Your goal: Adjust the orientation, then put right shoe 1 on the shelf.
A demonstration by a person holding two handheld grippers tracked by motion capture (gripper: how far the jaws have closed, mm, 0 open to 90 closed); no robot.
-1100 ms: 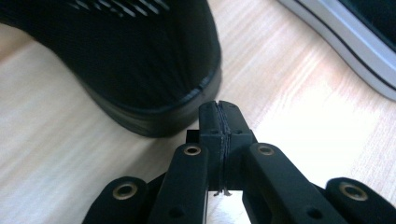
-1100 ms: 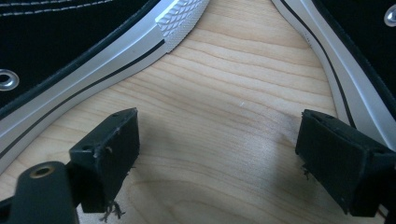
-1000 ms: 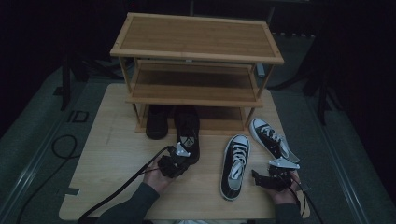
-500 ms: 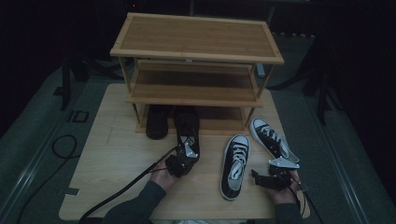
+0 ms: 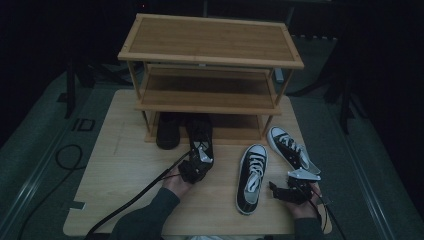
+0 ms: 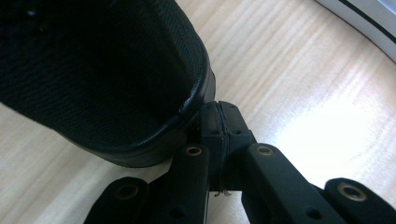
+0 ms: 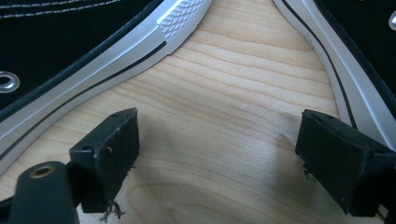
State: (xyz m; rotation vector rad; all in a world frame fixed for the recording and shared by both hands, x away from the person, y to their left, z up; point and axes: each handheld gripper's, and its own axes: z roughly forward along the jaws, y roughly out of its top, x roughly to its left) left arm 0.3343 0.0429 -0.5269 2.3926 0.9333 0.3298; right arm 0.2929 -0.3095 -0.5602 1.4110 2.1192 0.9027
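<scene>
Nearest the bottom edge of the high view, the right gripper (image 5: 289, 192) rests on the table (image 5: 115, 165) with its jaws wide apart and nothing between them; in the right gripper view bare wood lies between the pads, a sneaker sole to each side. That looks like a waiting pose between the near sneaker (image 5: 251, 177) and the far sneaker (image 5: 290, 148). Left of centre, the left gripper (image 5: 196, 167) has its jaws pressed together, tips against the heel of the black shoe (image 6: 102, 74), probably to nudge it forward. Beyond, that shoe's toe already sits under the wooden rack (image 5: 210, 55), beside a second dark shoe (image 5: 168, 132).
</scene>
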